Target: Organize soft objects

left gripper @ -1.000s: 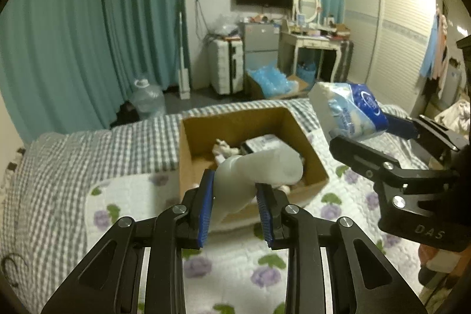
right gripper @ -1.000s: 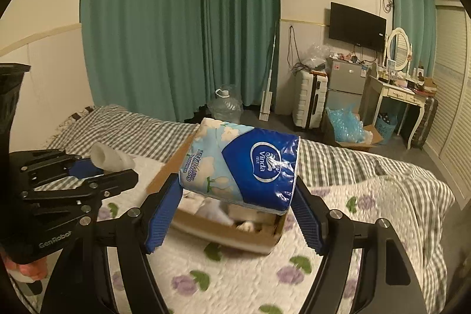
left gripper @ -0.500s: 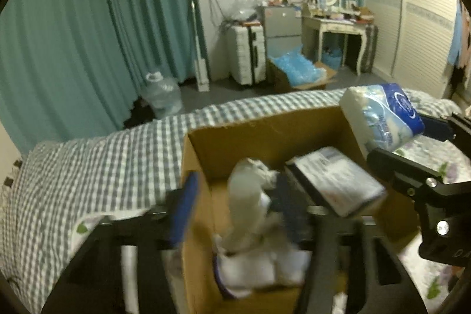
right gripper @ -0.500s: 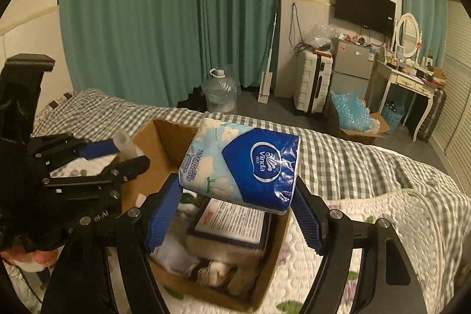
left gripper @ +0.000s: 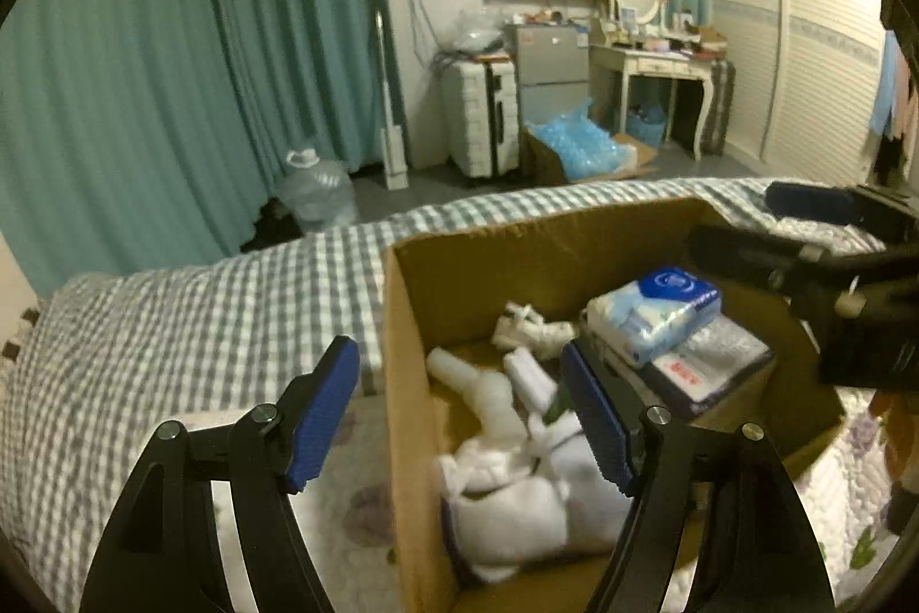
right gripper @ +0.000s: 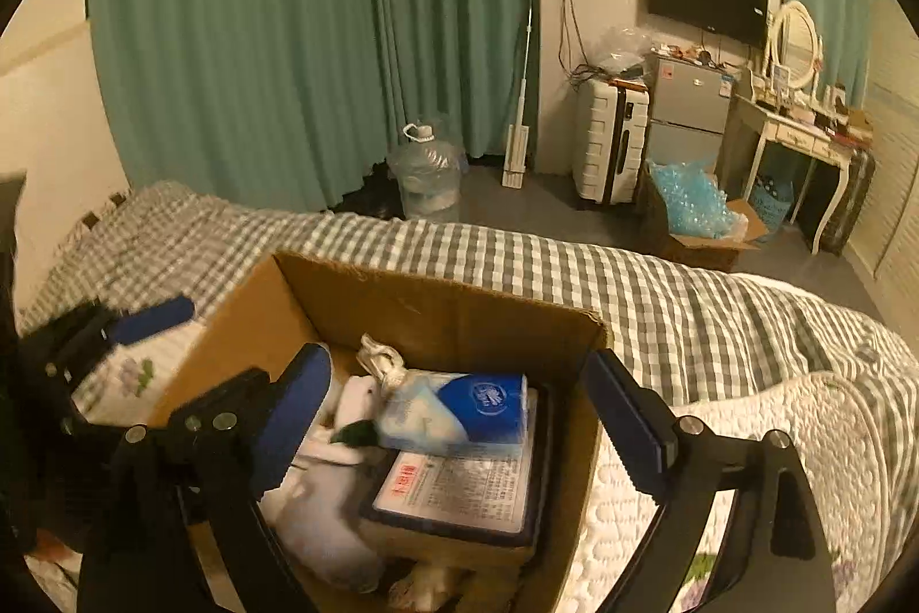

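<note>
An open cardboard box [left gripper: 551, 234] [right gripper: 459, 308] sits on the bed. Inside lie a blue and white tissue pack [left gripper: 655, 308] [right gripper: 459, 409], on top of a flat dark packet [left gripper: 706, 366] [right gripper: 465, 486], and white soft items [left gripper: 517, 446] [right gripper: 327, 498]. My left gripper [left gripper: 465, 412] is open and empty above the box's left wall. My right gripper [right gripper: 459, 435] is open and empty above the tissue pack; it also shows at the right of the left wrist view [left gripper: 792, 234].
The bed has a grey checked blanket [left gripper: 201, 314] and a white floral quilt [right gripper: 746, 440]. Beyond the bed are teal curtains [right gripper: 287, 38], a water jug [right gripper: 425, 176], a white suitcase [right gripper: 609, 147], a small fridge [right gripper: 689, 113] and a dressing table [right gripper: 804, 136].
Both grippers moved over the box and opened. The tissue pack left my right gripper and lies in the box. The white soft item left my left gripper and lies in the box.
</note>
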